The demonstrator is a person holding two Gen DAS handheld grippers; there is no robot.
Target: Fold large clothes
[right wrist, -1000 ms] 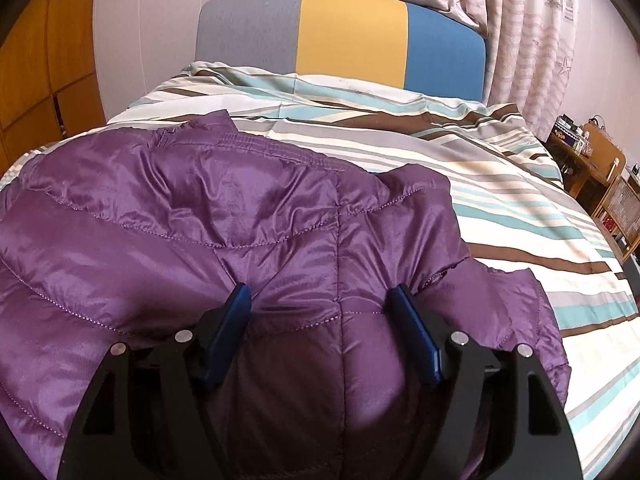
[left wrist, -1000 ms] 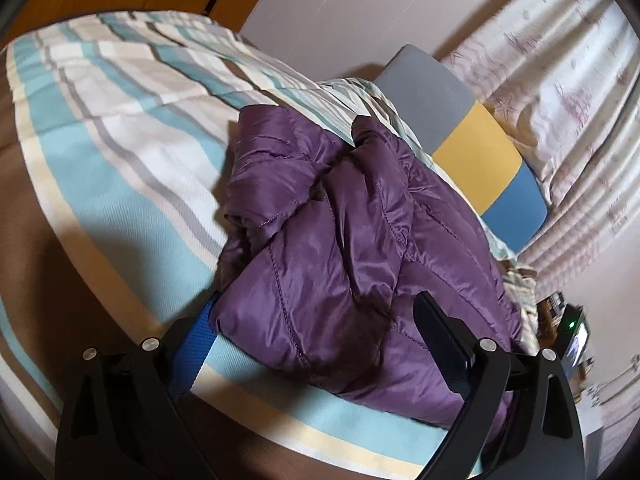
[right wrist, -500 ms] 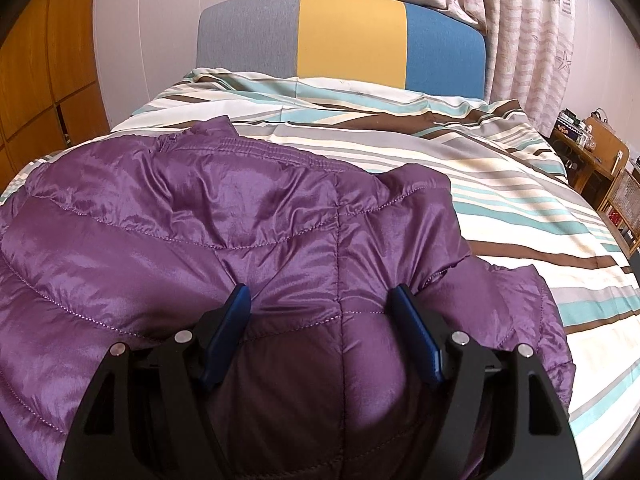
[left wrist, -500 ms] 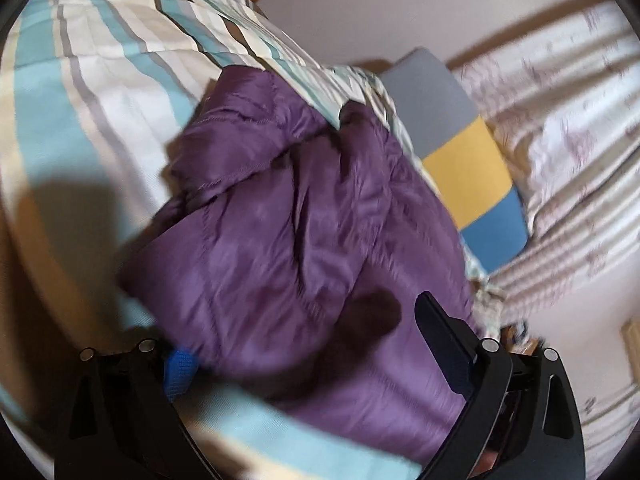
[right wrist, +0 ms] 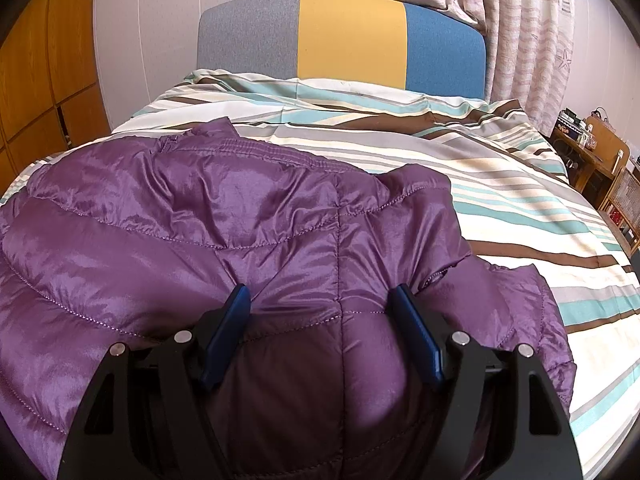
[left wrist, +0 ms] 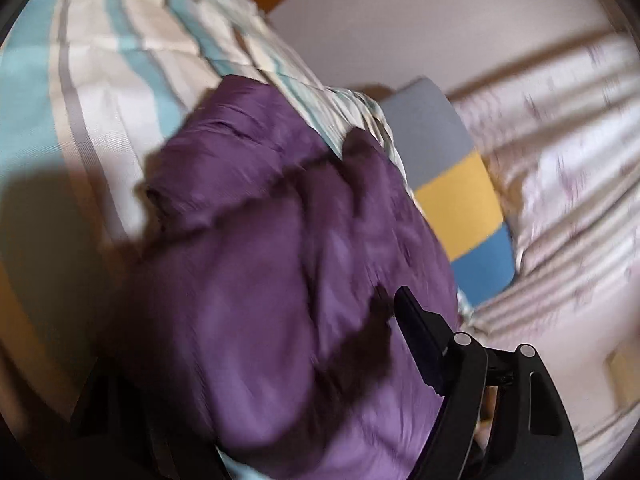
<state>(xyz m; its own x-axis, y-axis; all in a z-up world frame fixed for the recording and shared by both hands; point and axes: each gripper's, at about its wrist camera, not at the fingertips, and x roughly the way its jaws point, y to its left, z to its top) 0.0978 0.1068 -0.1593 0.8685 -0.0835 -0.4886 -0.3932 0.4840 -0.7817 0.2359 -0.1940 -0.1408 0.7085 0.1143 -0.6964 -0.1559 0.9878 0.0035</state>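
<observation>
Folding purple jacket [right wrist: 240,240], bunched on striped bed [right wrist: 500,184], near side. Your right tongs [right wrist: 320,300] spread apart, straddling padded bulge, not clamped. Left tongs [left wrist: 256,364] blurred, one finger hidden under fabric; grip unclear. Next: you need firm pinch on edge, then carry fold across.

I log, right wrist view: striped duvet [right wrist: 460,184], cream, teal, grey and brown, covering the bed. Headboard [right wrist: 348,36] in grey, yellow and blue panels. Patterned curtain [right wrist: 524,28] behind it. Orange wooden cabinet doors [right wrist: 40,68] at left. Wooden side table [right wrist: 596,156] at right, small items on top I cannot identify.
</observation>
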